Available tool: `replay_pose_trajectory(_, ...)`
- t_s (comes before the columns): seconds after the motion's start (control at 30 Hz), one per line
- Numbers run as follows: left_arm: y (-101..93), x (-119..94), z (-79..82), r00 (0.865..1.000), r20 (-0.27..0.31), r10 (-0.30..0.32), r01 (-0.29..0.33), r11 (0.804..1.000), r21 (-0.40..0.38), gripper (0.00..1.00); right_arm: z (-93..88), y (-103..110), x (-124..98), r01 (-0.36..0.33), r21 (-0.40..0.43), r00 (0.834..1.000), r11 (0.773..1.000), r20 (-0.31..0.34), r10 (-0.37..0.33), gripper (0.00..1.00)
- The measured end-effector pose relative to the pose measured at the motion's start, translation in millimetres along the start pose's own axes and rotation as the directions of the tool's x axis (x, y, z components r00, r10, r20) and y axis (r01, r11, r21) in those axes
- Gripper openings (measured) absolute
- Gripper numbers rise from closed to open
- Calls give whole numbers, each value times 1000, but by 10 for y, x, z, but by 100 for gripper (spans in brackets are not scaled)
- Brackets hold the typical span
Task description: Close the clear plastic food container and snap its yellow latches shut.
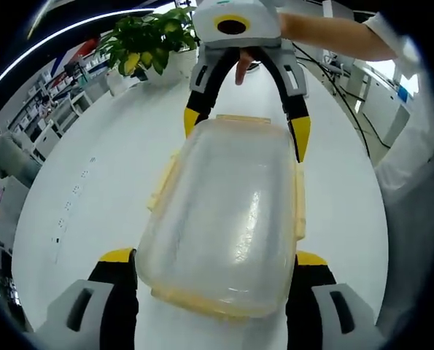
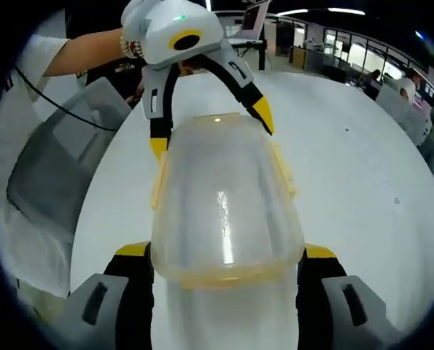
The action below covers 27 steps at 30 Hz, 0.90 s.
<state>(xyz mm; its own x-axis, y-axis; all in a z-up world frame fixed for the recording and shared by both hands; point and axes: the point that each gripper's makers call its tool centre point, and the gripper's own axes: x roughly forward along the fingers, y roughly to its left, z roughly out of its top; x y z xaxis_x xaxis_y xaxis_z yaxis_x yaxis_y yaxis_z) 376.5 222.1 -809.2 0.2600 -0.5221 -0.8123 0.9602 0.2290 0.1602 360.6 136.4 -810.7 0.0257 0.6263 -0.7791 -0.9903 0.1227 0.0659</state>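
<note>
A clear plastic food container (image 1: 227, 211) (image 2: 224, 197) lies lengthwise on the white table (image 1: 93, 175), its lid resting on top. Yellow latches (image 1: 162, 189) (image 2: 284, 171) stick out along its long sides, and a yellow strip runs along each short end. My left gripper (image 1: 215, 257) is open, its yellow-tipped jaws spread wide on either side of the container's near end. The right gripper (image 1: 246, 127) faces it and straddles the far end. In the right gripper view, the right gripper (image 2: 225, 251) flanks the near end and the left gripper (image 2: 211, 131) the far one.
A potted green plant (image 1: 147, 40) stands at the table's far end. A person's bare forearm (image 1: 333, 33) (image 2: 85, 51) reaches in behind each far gripper. A grey chair (image 2: 56, 160) sits beside the table edge. Bare tabletop (image 2: 362, 182) lies to the side.
</note>
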Motion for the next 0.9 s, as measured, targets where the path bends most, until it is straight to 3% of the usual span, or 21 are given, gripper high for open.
replay_pose_trajectory(0.4, 17, -111, -158, 998, 60, -2, 3, 1000, -31, 82, 143, 41, 130, -7, -8, 1000, 1000, -22, 7, 78)
replay_pose_trajectory(0.9, 73, -379, -555, 998, 64, 5, -1, 999, -54, 82, 499, 142, 416, -14, -21, 999, 1000, -39, 13, 78)
